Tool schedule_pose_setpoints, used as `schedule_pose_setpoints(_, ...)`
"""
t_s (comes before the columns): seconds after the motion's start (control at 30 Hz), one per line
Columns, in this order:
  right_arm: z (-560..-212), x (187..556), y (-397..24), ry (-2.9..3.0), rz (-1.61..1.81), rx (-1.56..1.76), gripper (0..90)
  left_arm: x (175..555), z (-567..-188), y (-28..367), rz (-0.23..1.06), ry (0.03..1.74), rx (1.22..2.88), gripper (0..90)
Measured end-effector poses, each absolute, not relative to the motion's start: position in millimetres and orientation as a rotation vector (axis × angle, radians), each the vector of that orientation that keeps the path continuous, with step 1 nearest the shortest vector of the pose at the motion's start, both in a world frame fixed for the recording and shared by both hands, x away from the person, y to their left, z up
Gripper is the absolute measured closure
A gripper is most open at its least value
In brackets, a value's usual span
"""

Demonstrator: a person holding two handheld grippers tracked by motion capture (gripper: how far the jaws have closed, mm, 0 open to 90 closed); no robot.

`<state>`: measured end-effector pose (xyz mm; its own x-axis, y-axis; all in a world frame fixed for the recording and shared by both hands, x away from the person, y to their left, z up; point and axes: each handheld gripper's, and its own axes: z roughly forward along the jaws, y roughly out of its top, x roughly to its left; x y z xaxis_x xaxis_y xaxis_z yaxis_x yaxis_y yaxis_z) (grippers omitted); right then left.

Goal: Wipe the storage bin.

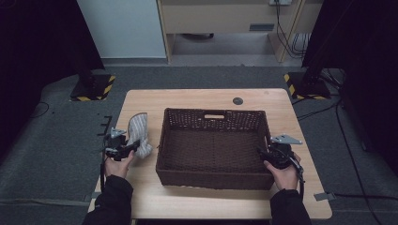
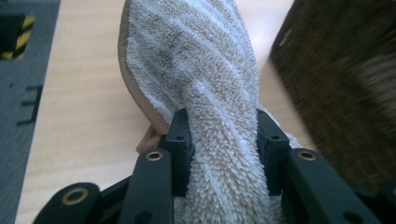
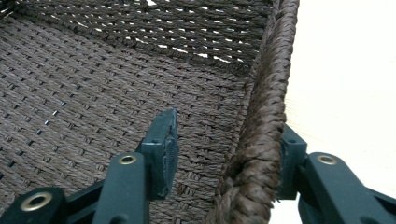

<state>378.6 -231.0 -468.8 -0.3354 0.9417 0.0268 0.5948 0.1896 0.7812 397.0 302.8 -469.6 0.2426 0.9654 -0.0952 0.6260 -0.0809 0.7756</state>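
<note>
I am clamping the towel (image 2: 205, 93) in the left hand-held gripper (image 2: 224, 140), lifting it off the worktop (image 1: 141, 98) beside the basket (image 1: 213, 115). The right hand-held gripper (image 3: 224, 149) is straddling its rim, apparently not fully closed, steadying it.

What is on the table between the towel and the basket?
Nothing: in the high view, bare wooden table separates the grey towel from the woven basket.

No text, label, brand, number or sign can be read on anything seen in these three views.
</note>
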Motion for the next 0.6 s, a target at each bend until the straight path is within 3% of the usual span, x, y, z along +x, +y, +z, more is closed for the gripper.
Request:
schedule_pose_setpoints(0.27,-469,378,-234,2.005,0.996,1.432,61.1,389,-444,301,0.655,1.378,1.721,63.9)
schedule_pose_setpoints(0.6,-468,374,-231,2.010,0.976,1.427,62.1,392,-427,291,0.687,1.295,1.729,63.8)
